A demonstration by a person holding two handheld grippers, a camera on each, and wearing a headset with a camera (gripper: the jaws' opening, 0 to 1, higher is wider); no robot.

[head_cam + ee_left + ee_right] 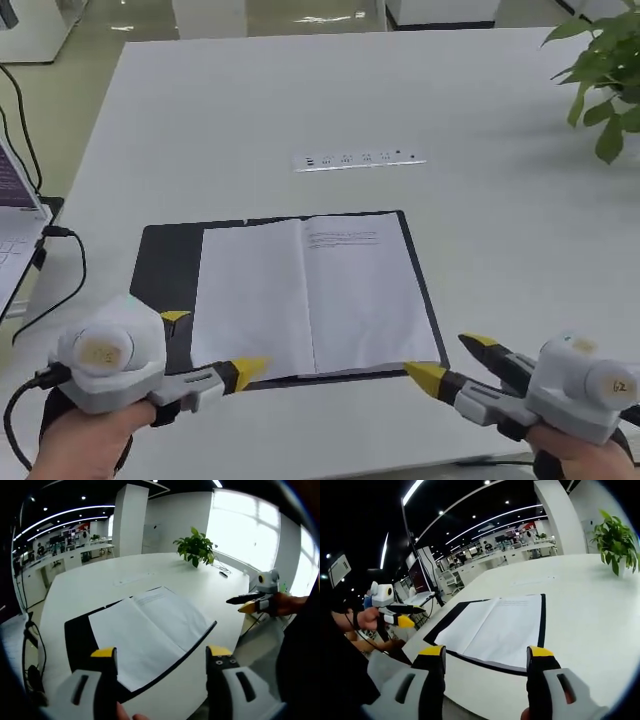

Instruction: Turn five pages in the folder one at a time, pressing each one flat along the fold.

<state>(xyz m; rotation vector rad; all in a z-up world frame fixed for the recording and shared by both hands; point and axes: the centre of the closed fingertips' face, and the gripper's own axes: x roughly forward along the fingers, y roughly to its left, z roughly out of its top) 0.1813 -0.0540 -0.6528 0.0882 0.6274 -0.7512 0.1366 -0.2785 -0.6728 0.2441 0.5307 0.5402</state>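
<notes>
Black folder (pixel 165 265) lying open and flat near the front edge of the white desk (pixel 400 100), white pages (pixel 310 295) spread to either side of a central fold, faint printed lines atop right-hand page

White table (pixel 300 100): open folder (pixel 300 295), power strip (pixel 360 160), plant (pixel 600 70) at far corner.

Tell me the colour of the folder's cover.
The folder cover is black, bordering the white pages; the head view shows it best.
</notes>
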